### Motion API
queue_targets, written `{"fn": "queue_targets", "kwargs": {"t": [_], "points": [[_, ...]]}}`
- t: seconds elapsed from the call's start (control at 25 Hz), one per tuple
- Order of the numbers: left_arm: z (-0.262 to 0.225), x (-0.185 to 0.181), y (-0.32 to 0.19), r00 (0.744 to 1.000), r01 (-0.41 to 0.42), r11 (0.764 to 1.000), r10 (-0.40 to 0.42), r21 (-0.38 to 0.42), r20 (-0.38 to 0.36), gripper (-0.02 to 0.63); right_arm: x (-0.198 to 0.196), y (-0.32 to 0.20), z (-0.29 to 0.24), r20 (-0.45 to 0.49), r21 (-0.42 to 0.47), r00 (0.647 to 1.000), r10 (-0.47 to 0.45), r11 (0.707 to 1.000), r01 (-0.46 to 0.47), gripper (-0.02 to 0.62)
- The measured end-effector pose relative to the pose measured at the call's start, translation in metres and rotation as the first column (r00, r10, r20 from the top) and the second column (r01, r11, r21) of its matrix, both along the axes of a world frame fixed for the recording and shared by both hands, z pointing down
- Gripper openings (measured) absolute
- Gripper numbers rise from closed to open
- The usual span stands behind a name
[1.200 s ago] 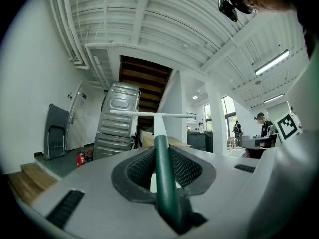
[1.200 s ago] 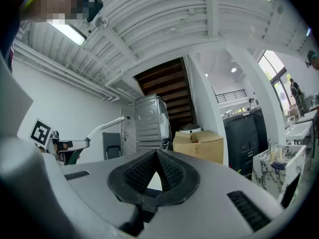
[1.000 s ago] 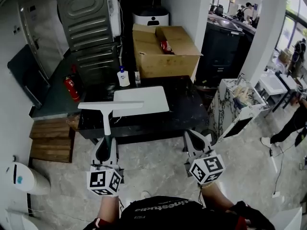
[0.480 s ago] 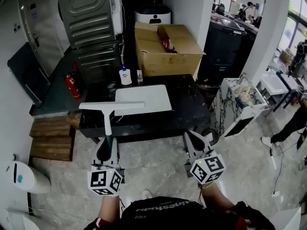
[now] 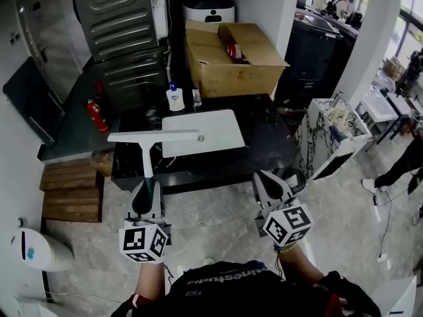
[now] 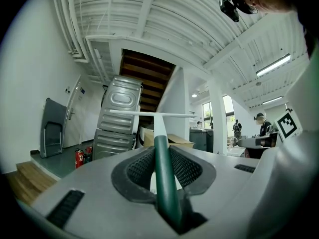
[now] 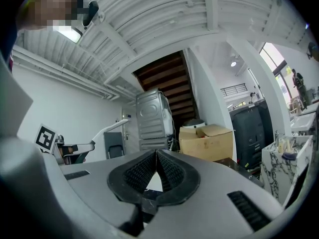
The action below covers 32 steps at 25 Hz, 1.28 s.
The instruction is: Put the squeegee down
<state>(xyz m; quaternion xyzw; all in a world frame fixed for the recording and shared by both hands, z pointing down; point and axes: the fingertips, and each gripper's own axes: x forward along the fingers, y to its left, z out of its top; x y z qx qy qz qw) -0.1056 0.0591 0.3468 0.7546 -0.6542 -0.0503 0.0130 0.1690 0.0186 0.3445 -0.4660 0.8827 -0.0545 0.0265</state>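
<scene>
The squeegee (image 5: 153, 137) has a long white blade and a white stem that turns into a green handle (image 6: 163, 171). My left gripper (image 5: 147, 190) is shut on that handle and holds it level, blade (image 6: 152, 114) forward. In the head view the blade hangs over the near left edge of the black table (image 5: 268, 152). My right gripper (image 5: 267, 185) is beside it to the right, in front of the table's near edge. Its jaws (image 7: 156, 158) meet at the tips with nothing between them.
A white board (image 5: 202, 130) lies on the table, with a small bottle (image 5: 175, 99) behind it. An open cardboard box (image 5: 232, 59) and a grey metal appliance (image 5: 119, 25) stand beyond. A fire extinguisher (image 5: 93, 116) and wooden steps (image 5: 69, 191) are at left, a marble-patterned bin (image 5: 324, 144) at right.
Both grippers have moved forward toward the table, the squeegee carried along. The blade now reaches a little further over the table's near left edge. Neither grip has changed.
</scene>
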Motion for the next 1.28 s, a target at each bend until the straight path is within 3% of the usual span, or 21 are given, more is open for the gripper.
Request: {"fn": "queue_targets", "kwargs": {"t": [0.28, 0.48, 0.8, 1.0, 1.28], "points": [[0.020, -0.034, -0.034, 0.999, -0.015, 0.999, 0.014, -0.033, -0.035, 0.100, -0.032, -0.018, 0.010, -0.037, -0.025, 0.999, 0.001, 1.000, -0.002, 0.040], [0.035, -0.046, -0.076, 0.999, -0.009, 0.999, 0.007, -0.054, -0.038, 0.100, -0.041, -0.060, 0.023, -0.052, -0.048, 0.999, -0.009, 0.999, 0.007, 0.040], [0.038, -0.048, -0.190, 1.000, 0.028, 0.999, -0.028, -0.045, 0.012, 0.100, -0.048, -0.188, 0.031, -0.005, -0.030, 0.999, -0.049, 0.998, 0.049, 0.040], [0.037, -0.045, -0.255, 0.995, 0.098, 0.994, -0.096, -0.044, 0.038, 0.099, -0.037, -0.272, 0.016, -0.008, 0.010, 0.999, -0.054, 0.998, 0.054, 0.040], [0.047, -0.045, -0.307, 0.993, 0.110, 0.989, -0.104, -0.097, 0.061, 0.099, -0.043, -0.347, 0.023, 0.021, -0.001, 0.995, -0.100, 0.995, 0.100, 0.040]]}}
